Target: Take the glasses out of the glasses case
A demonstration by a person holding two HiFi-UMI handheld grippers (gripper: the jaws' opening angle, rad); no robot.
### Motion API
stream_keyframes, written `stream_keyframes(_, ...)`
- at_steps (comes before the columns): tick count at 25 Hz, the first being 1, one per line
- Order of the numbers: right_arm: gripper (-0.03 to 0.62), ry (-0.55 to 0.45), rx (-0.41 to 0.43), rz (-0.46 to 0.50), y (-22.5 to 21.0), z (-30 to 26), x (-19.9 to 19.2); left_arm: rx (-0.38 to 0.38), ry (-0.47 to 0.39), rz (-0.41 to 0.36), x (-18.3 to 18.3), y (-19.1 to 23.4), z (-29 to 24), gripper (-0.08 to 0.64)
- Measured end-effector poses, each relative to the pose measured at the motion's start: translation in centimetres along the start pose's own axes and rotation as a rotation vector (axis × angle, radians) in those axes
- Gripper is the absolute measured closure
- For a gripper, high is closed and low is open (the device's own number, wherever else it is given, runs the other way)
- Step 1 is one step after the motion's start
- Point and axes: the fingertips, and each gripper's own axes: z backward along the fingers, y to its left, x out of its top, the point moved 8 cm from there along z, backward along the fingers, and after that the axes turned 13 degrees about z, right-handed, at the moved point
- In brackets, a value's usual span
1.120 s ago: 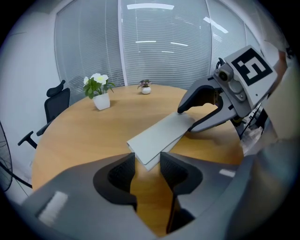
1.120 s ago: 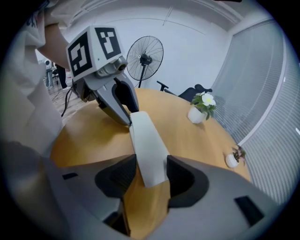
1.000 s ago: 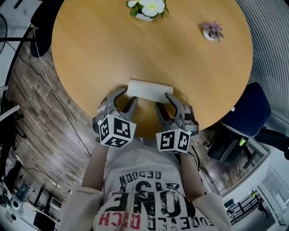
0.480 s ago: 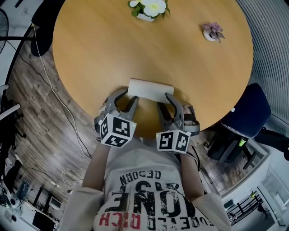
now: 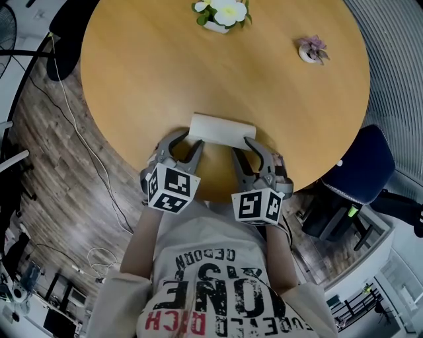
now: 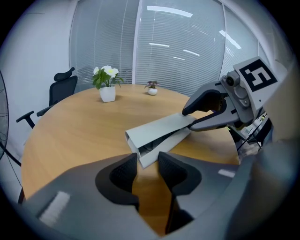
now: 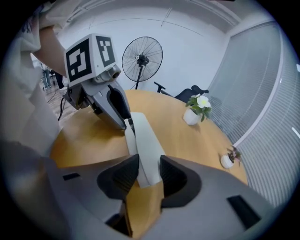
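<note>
A long pale grey glasses case [image 5: 221, 131] lies near the front edge of the round wooden table [image 5: 165, 72]. My left gripper [image 5: 185, 144] is at its left end and my right gripper [image 5: 243, 148] at its right end. In the left gripper view the case's [image 6: 159, 129] open end, with something dark inside, sits between my left gripper's [image 6: 147, 161] pads, which touch it. The right gripper [image 6: 190, 117] clasps the far end, one finger above and one below. In the right gripper view my right gripper [image 7: 150, 166] is closing on the case [image 7: 145, 140], with the left gripper [image 7: 123, 119] beyond.
At the table's far side stand a white pot of flowers [image 5: 221, 13] and a small pot with a purple plant [image 5: 310, 47]. A blue chair [image 5: 360, 165] is at the right, a black chair [image 5: 63, 33] at the upper left. A standing fan [image 7: 142, 58] is behind the table.
Both hands stay at the case's ends and the case has not moved. The jaws of both grippers look slightly narrower round the ends.
</note>
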Motion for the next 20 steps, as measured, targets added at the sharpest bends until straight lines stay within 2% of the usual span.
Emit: stream_keyframes(20, 0.488, -0.015, -0.037, -0.021, -1.6, 0.2, 0.6, -0.006, -0.014, 0.060, -0.2, 0.0, -0.2, 0.405)
